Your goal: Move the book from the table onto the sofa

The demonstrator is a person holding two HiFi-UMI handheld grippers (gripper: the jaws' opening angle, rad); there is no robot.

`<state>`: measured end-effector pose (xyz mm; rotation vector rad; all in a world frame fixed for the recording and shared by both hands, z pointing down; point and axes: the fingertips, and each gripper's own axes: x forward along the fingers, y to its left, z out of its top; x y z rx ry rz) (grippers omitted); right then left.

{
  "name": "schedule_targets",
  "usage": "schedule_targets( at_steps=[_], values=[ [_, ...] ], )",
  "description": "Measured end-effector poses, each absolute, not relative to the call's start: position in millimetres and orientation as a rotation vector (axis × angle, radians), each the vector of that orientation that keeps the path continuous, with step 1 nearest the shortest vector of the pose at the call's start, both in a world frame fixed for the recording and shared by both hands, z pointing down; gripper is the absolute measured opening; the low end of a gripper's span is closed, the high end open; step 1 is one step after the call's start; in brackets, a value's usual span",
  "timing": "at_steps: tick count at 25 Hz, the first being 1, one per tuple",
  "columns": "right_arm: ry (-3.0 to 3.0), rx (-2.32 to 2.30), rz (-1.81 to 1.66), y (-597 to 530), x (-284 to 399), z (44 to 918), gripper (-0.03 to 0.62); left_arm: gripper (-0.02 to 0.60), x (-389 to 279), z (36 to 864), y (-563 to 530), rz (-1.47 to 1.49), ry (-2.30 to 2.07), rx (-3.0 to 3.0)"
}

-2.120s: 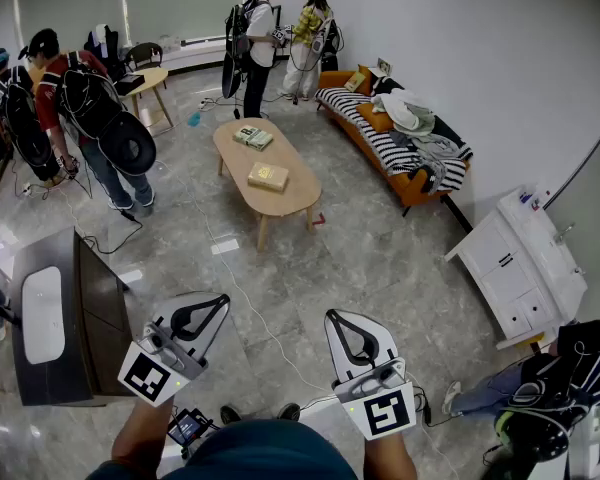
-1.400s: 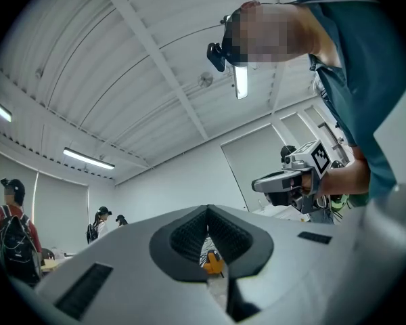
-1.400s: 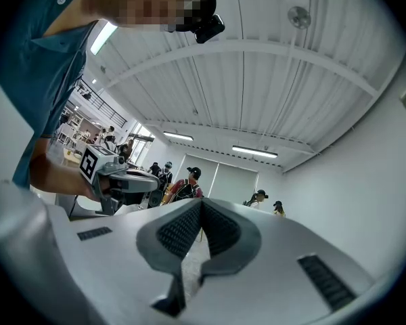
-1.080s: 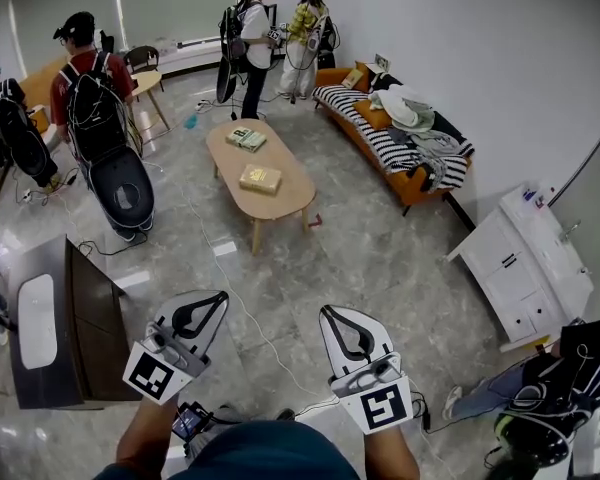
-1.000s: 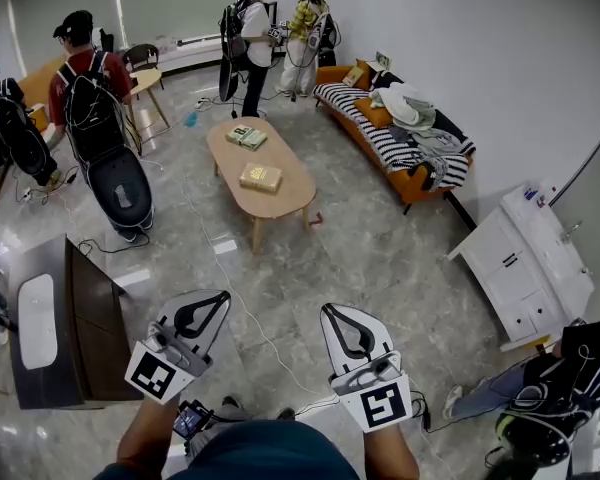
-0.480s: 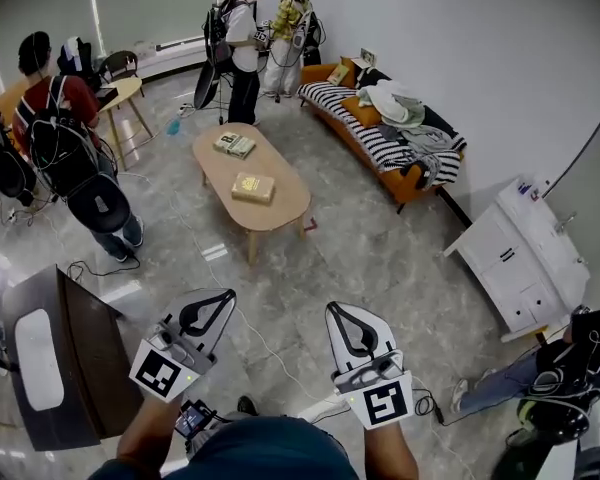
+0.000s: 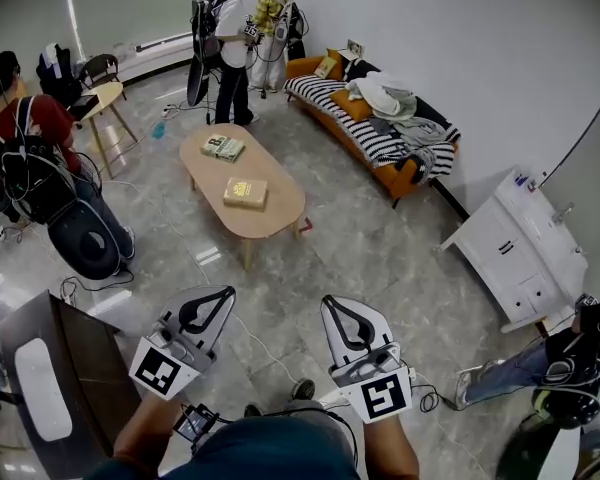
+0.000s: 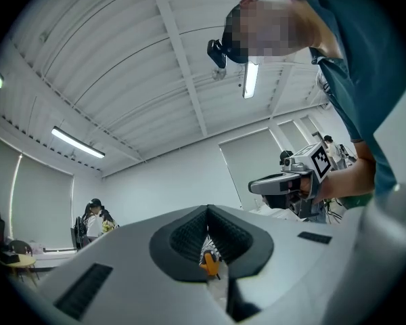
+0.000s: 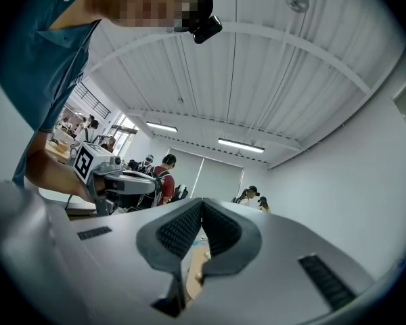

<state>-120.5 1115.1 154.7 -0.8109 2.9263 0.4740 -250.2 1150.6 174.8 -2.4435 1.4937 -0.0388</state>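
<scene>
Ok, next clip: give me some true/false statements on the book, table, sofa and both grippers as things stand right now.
1. The tan book lies on the wooden table. True.
2. The sofa is bare. False: clothes lie on it.
3. The left gripper and right gripper are open. False: the jaws of both are shut, with nothing between them.
4. More books lie toward the table's far end. True.

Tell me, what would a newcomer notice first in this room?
A white left gripper and right gripper, fingers shut, fill the head view's bottom edge. Beyond them stands an oval light-wood table bearing a tan book, with a cluttered orange striped sofa to its right.
</scene>
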Motion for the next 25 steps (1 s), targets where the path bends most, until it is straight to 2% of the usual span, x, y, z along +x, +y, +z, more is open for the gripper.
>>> schedule_targets(
  at_steps=[18, 25],
  values=[
    [2.971, -0.630, 0.400, 958.7, -103.2, 165.6, 0.014, 0.005, -235.9, 190.9, 1000.4, -0.079, 1.659, -2.360],
    [2.978, -0.640, 0.365, 915.4, -121.8, 167.7, 0.014, 0.005, -250.7, 189.0, 955.8, -0.087, 1.653, -2.381]
  ],
)
